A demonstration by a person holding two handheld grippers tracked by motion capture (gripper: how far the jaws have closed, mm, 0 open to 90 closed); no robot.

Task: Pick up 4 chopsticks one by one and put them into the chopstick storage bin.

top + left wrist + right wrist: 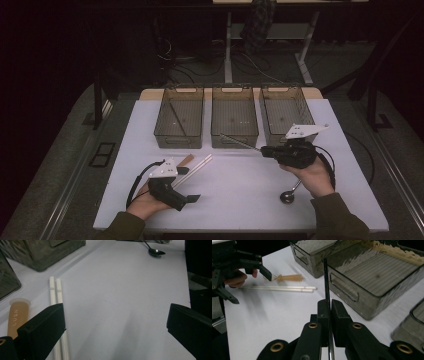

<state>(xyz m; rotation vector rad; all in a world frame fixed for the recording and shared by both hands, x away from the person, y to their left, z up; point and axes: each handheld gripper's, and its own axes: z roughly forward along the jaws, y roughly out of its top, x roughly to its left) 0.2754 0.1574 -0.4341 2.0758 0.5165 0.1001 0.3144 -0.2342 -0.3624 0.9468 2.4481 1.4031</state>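
Observation:
My right gripper [264, 150] [328, 307] is shut on a thin metal utensil [240, 141] [325, 280], held above the table. Its slim shaft points at the front wall of the middle bin [234, 141] [352, 297]. At the front left, my left gripper [189, 185] [116, 325] rests low with its jaws wide apart and nothing between them. A pair of white chopsticks [192, 170] [56, 290] [279, 288] lies by its left jaw. Beside them is a tan flat-handled utensil [186, 160] [17, 315] [289, 278].
Three smoky clear bins stand in a row at the back: the left bin [177, 145], the middle one and the right bin [277, 90]. A metal spoon [289, 195] [155, 252] lies on the white table [240, 195] under my right wrist.

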